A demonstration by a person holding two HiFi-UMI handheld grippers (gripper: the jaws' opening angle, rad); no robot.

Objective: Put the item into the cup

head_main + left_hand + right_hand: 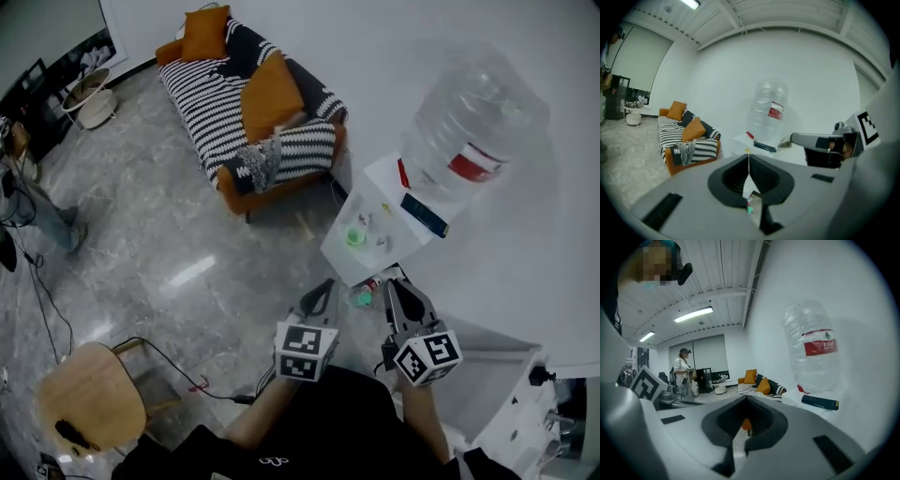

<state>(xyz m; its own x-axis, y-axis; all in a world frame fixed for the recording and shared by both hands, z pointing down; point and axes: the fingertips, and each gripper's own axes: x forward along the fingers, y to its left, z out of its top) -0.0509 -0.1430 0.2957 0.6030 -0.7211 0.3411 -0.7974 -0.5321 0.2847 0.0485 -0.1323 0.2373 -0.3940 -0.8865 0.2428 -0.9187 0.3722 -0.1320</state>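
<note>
Green and small, the cup [355,236] sat on the white table [380,187] with a tiny pale item [365,219] just beside it, probably light and best pinched across its middle, while the left gripper [325,286] and right gripper [395,286] hung clenched and empty.

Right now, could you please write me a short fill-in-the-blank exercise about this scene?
1. The jaws of the left gripper and the right gripper are both ____, with nothing between them.
2. The cushions on the striped sofa are ____ in colour.
3. The label on the big clear water bottle is ____.
4. The small cup on the white table is ____.

Missing words: shut; orange; red; green
</note>
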